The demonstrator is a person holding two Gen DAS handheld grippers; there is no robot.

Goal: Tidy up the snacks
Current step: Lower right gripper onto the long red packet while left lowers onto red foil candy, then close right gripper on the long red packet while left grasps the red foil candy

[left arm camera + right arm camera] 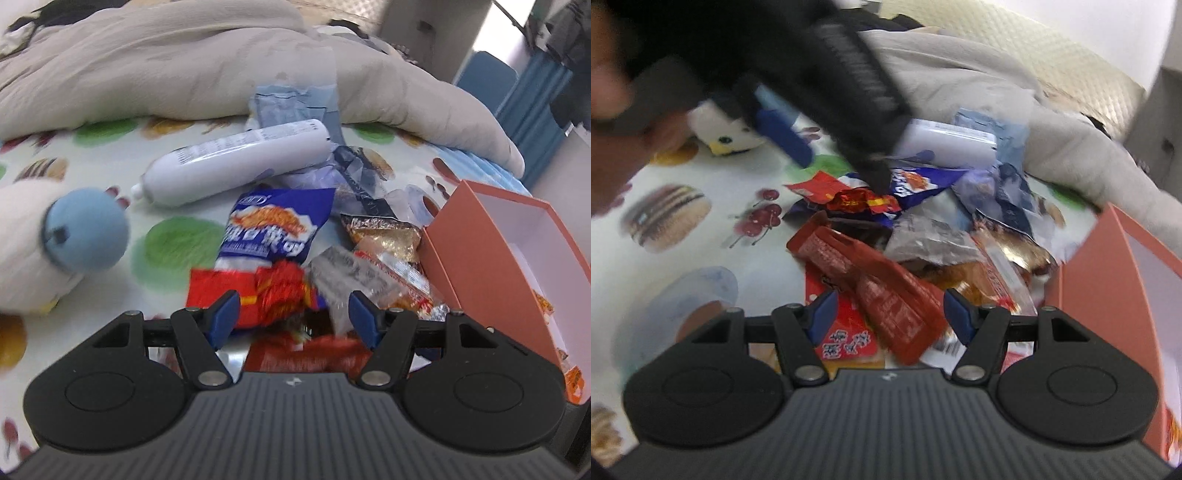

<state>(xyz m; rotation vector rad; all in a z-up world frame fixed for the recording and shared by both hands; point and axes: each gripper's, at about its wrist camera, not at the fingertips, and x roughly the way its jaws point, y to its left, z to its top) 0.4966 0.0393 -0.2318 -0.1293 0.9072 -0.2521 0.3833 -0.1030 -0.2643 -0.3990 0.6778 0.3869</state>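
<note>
A pile of snack packets lies on a bed sheet printed with food pictures. My left gripper (293, 314) is open just above a crinkled red packet (273, 295), with a blue packet (273, 225) and a white tube (236, 162) behind it. My right gripper (888, 314) is open over long red packets (882, 284). A silver packet (931, 240) and the blue packet (919, 182) lie beyond. The left gripper shows in the right wrist view as a dark blur (849, 92) over the pile. An open orange box (491, 258) stands at the right; it also shows in the right wrist view (1108, 295).
A white plush penguin (44, 240) with a blue patch lies left of the pile; it also shows in the right wrist view (724, 133). A rumpled beige duvet (184, 62) runs along the back. Blue furniture (535, 96) stands at the far right.
</note>
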